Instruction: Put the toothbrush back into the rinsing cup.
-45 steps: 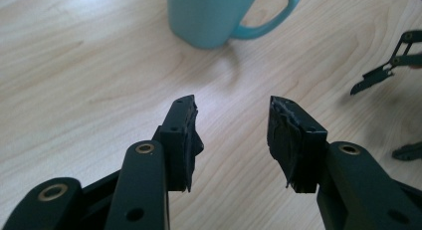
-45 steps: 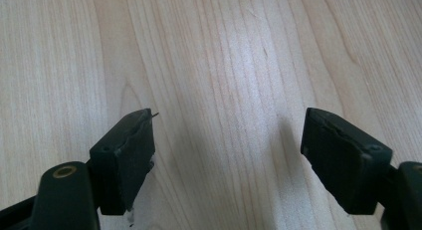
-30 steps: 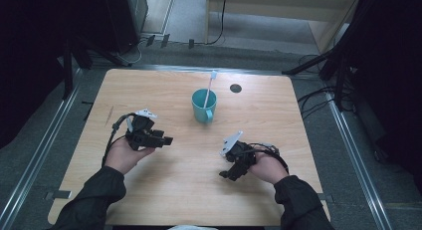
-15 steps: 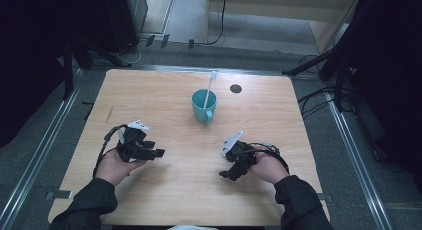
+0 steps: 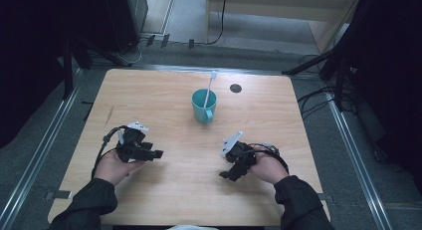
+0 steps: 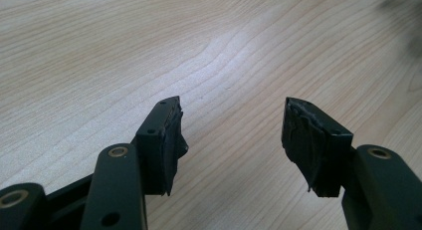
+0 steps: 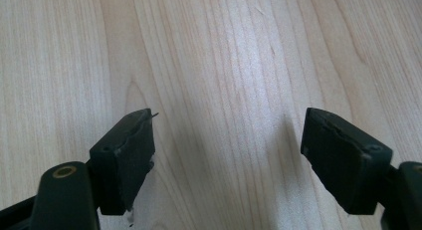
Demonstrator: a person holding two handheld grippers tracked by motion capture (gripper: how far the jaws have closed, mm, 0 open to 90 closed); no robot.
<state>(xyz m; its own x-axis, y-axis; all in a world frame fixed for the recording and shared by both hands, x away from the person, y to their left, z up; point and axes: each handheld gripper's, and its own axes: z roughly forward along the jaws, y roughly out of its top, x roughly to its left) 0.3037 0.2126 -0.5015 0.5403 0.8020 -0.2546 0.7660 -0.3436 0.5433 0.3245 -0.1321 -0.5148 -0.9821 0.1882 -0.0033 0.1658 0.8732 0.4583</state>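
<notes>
Wooden table (image 5: 164,98) is carrying the teal mug (image 5: 204,106) with its toothbrush (image 5: 209,85) upright inside, while the left gripper (image 5: 155,154), jaws wide and empty, is pulling back from the mug toward the near edge and the right gripper (image 5: 226,175) is resting open near the mug too, suggesting placement is finished.

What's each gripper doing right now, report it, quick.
Left gripper: open, jaws apart over bare wooden table, holding nothing.
Right gripper: open, jaws wide apart over the table, holding nothing.
</notes>
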